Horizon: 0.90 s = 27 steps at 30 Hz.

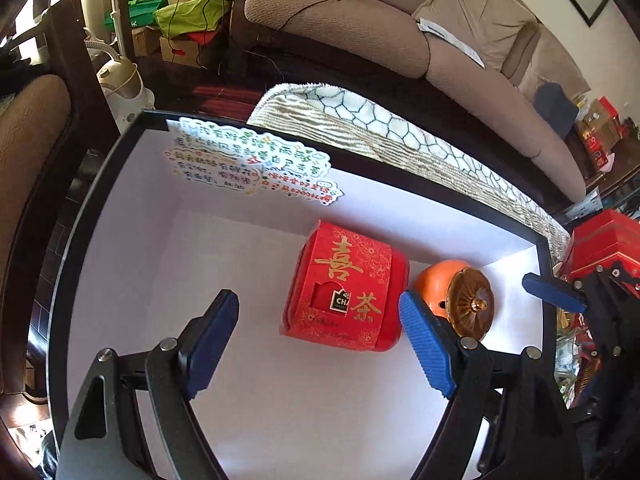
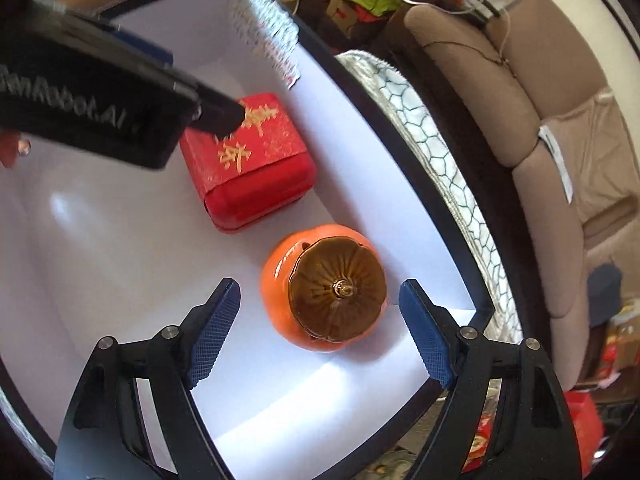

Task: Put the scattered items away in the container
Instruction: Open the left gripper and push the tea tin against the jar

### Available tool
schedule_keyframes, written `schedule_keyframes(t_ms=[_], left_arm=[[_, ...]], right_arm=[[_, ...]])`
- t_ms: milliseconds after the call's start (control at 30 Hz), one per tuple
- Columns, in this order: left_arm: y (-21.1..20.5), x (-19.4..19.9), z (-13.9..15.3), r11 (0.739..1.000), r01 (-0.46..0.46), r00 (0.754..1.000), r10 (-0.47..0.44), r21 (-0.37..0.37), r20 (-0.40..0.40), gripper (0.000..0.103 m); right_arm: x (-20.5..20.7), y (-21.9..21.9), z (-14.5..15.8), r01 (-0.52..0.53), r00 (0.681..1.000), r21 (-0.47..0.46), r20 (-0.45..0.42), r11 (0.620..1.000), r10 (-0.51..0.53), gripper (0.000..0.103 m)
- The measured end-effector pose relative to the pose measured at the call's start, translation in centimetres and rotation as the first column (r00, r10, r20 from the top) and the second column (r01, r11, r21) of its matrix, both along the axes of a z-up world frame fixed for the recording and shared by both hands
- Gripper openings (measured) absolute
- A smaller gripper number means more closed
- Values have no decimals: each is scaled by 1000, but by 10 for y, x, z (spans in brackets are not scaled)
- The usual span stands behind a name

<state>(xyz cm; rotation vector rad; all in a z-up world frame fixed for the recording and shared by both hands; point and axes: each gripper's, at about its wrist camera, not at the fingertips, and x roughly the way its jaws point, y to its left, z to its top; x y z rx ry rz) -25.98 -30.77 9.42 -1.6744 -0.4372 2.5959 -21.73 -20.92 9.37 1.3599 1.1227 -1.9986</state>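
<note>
White-floored container (image 1: 240, 264) holds red box (image 1: 344, 284) and orange jar (image 2: 324, 292); both grippers' fingers spread, seemingly empty.

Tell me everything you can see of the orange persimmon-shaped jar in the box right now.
The orange jar is round, glossy, ceramic-looking, with a brown ribbed lobed lid closed on top and a small shiny knob at its centre. It stands upright on the white floor of the black-rimmed box, near a corner, beside but apart from the red tea tin. The right gripper hangs above with its jaws open on either side; nothing grips the jar.
</note>
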Motion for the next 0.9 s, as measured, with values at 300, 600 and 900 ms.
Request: schedule_keyframes(t_ms=[300,600,900], left_arm=[[-5,-9,-33,1000,-22,997,21,17,68,83],[-14,-11,-34,998,-51,997,48,35,64,84],[-26,-2,-28,995,-96,995,95,10,42,84]], right_arm=[[1,-9,-39,-85,996,182,24,980,82,72],[0,1,-48,-126,992,315,28,941,123,83],[11,15,-17,-113,994,215,35,970,108,70]])
